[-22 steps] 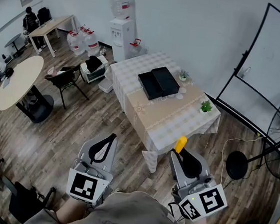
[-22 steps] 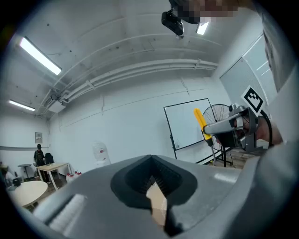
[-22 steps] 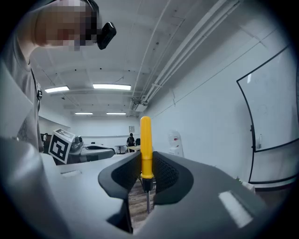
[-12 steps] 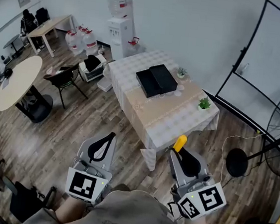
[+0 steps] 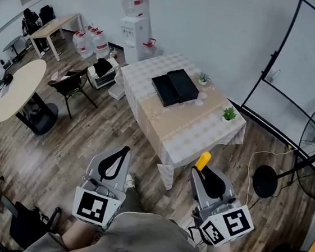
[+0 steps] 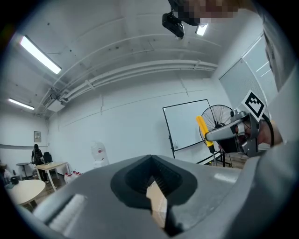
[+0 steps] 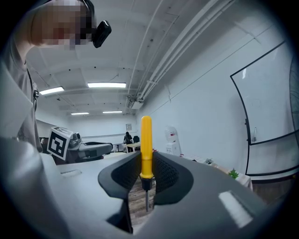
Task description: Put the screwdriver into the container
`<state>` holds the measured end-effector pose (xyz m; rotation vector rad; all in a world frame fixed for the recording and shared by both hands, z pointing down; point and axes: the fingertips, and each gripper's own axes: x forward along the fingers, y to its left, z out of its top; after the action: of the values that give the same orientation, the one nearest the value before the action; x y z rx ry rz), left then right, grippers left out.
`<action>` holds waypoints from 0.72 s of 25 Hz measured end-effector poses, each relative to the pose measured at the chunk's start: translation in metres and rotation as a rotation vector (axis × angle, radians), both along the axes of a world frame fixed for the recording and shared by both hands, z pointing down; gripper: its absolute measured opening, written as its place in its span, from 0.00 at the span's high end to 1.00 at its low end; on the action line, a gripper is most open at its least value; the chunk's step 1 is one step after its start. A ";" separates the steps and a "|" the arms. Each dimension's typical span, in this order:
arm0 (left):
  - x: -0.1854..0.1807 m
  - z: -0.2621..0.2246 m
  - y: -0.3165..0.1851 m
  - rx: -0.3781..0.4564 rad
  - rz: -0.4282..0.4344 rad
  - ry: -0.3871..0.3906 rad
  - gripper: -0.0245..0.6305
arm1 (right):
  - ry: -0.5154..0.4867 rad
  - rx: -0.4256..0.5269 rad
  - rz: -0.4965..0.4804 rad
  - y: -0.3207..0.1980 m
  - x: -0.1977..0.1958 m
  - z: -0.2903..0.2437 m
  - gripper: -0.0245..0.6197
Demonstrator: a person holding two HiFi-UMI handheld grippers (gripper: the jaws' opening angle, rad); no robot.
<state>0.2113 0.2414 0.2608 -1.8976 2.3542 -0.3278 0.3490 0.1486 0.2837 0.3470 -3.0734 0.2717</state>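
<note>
The right hand-held gripper (image 5: 208, 178) pinches the yellow screwdriver (image 5: 202, 160) low on its handle. The handle sticks out forward, likely so it will not slip while carried. The left hand-held gripper (image 5: 115, 162) is pressed together with nothing in it, close to the body. Bare wood floor lies open up to the near corner of the bench (image 5: 190, 135). The black container (image 5: 175, 88) sits by the far edge, well apart from the screwdriver. A little potted plant (image 5: 229, 114) stands by the right edge.
</note>
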 end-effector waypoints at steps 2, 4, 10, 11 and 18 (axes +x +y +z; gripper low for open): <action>-0.005 0.002 -0.001 -0.001 0.001 -0.002 0.96 | 0.001 -0.003 -0.001 -0.003 -0.007 0.002 0.81; -0.013 0.003 0.000 -0.001 -0.004 0.003 0.96 | 0.007 -0.007 -0.001 -0.005 -0.015 0.003 0.81; -0.051 0.007 0.000 0.004 -0.038 0.027 0.96 | 0.046 -0.003 0.001 -0.016 -0.053 0.010 0.81; -0.059 0.009 0.000 0.002 -0.041 0.030 0.96 | 0.044 -0.005 -0.004 -0.017 -0.061 0.011 0.81; -0.123 0.020 -0.013 -0.009 -0.051 0.059 0.96 | 0.061 -0.006 -0.005 -0.035 -0.123 0.017 0.81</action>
<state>0.0884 0.2288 0.2807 -1.8789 2.4459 -0.2916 0.2263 0.1141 0.3011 0.3414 -3.0123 0.2654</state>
